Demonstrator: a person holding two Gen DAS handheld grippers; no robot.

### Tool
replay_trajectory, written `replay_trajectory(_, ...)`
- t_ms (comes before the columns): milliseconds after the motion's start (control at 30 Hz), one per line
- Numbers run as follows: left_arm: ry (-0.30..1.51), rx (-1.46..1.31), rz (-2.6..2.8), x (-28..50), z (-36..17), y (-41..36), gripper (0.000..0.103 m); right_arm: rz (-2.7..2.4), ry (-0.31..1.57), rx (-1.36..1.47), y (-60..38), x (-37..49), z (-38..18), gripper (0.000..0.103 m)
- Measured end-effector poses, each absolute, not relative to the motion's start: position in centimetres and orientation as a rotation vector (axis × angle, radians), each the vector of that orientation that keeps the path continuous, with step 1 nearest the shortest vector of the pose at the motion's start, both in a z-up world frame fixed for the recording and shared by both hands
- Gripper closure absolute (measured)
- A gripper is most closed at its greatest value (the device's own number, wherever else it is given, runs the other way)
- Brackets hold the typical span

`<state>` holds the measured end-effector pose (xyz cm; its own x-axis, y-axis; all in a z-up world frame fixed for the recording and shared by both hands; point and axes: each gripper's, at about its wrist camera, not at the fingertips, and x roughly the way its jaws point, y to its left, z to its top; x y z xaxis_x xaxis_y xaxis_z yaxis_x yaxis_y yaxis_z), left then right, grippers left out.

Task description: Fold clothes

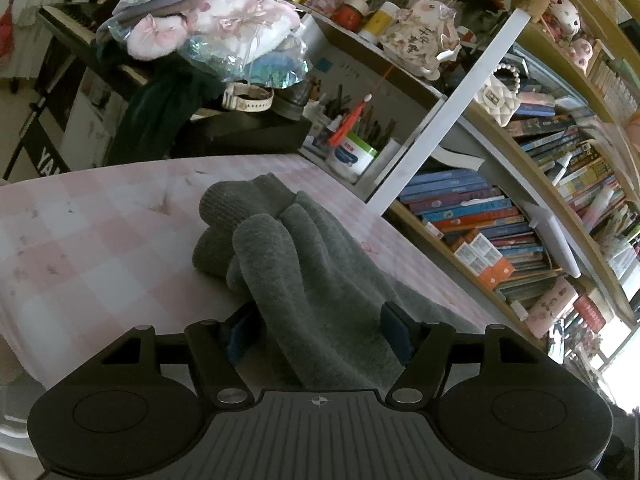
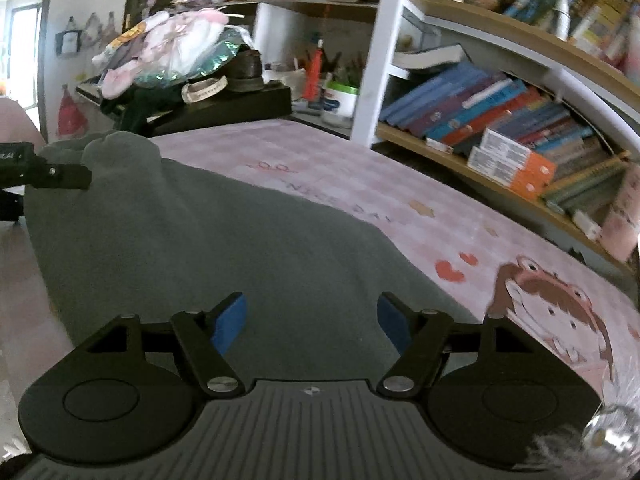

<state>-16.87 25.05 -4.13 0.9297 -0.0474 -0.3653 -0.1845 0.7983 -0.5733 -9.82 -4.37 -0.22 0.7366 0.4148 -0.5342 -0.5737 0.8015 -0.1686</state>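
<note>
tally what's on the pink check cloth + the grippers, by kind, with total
Grey knit garment: 1, bunched on the pink checked cloth.
Grippers: 2, the left gripper with garment between its open jaws, the right gripper open above the garment.
Blue finger pads: 4, 2 on each gripper.
Total: 7
</note>
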Motion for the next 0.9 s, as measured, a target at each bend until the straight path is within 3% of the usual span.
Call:
replay_trajectory(400,0.381,-0.652,0.079,-16.9,-4.1,25.0,0.033,0.581,0.527,-0.406,-0.2,-8.1,-1.0,0.032)
replay_trajectory(700,0.384,-0.668,0.09,-16.3,-4.1,25.1,0.034,0.749,0.512,-0.398,0.5,-12.6,-0.8,0.032)
replay_trajectory(833,0.377,-0.673,0.104,-16.0,-4.1,25.0,0.038,0.742,0.518,-0.39,0.9,-12.9,-1.3,0.031)
replay_trajectory(900,0.372,-0.675,0.114,-15.9,-4.2,24.9,0.045,0.741,0.533,-0.359,0.6,-12.7,-1.4,0.029)
